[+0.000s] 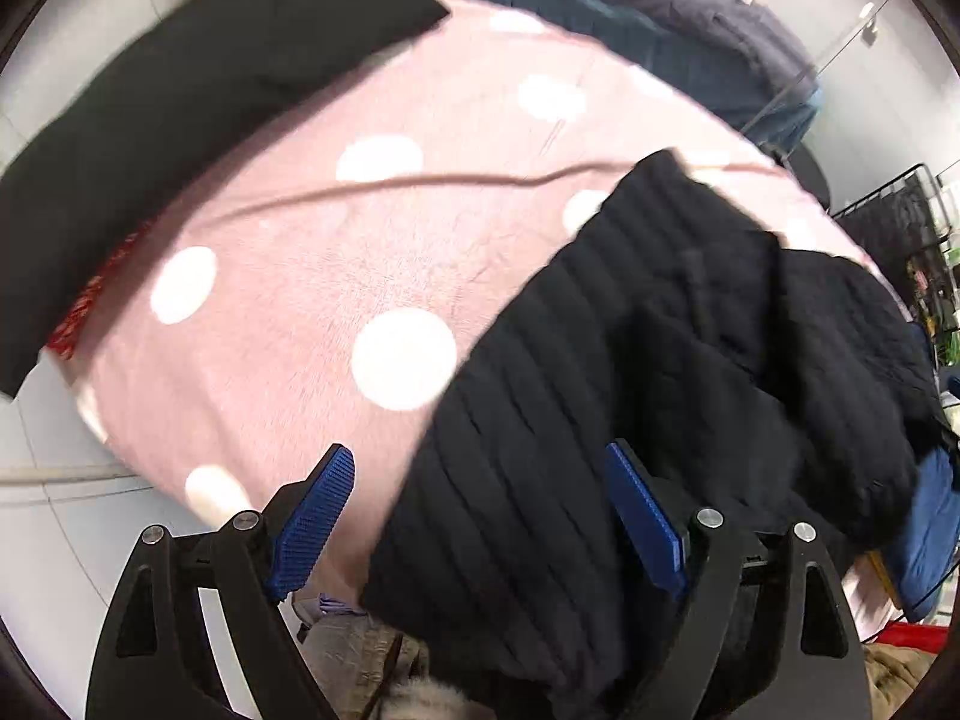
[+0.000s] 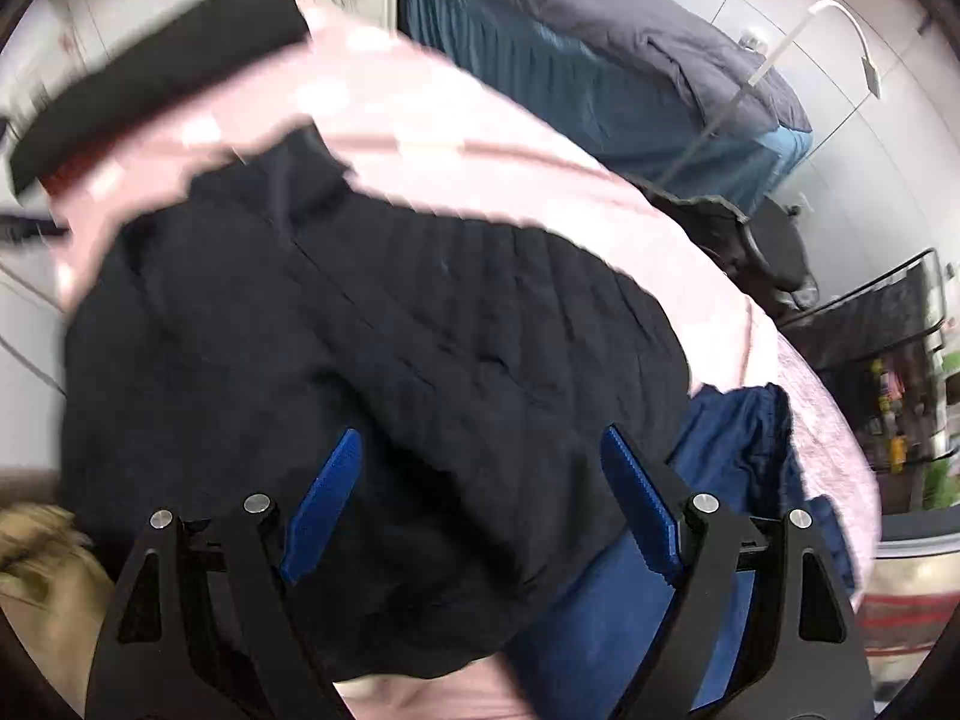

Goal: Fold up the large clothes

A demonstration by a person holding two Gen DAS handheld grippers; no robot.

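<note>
A black ribbed knit garment [image 1: 660, 372] lies crumpled on a pink blanket with white dots [image 1: 336, 276]. It also fills the middle of the right wrist view [image 2: 372, 348]. My left gripper [image 1: 480, 516] is open, its blue pads above the garment's near edge, holding nothing. My right gripper [image 2: 480, 504] is open over the garment's near part, holding nothing. A blue garment [image 2: 708, 516] lies under the black one at the right.
A folded black cloth [image 1: 198, 96] lies at the far left of the blanket [image 2: 600, 204]. A bed with dark grey and teal bedding [image 2: 600, 60] stands behind. A black wire rack [image 2: 888, 324] is at the right. A tan fur-trimmed coat [image 2: 42, 564] lies near left.
</note>
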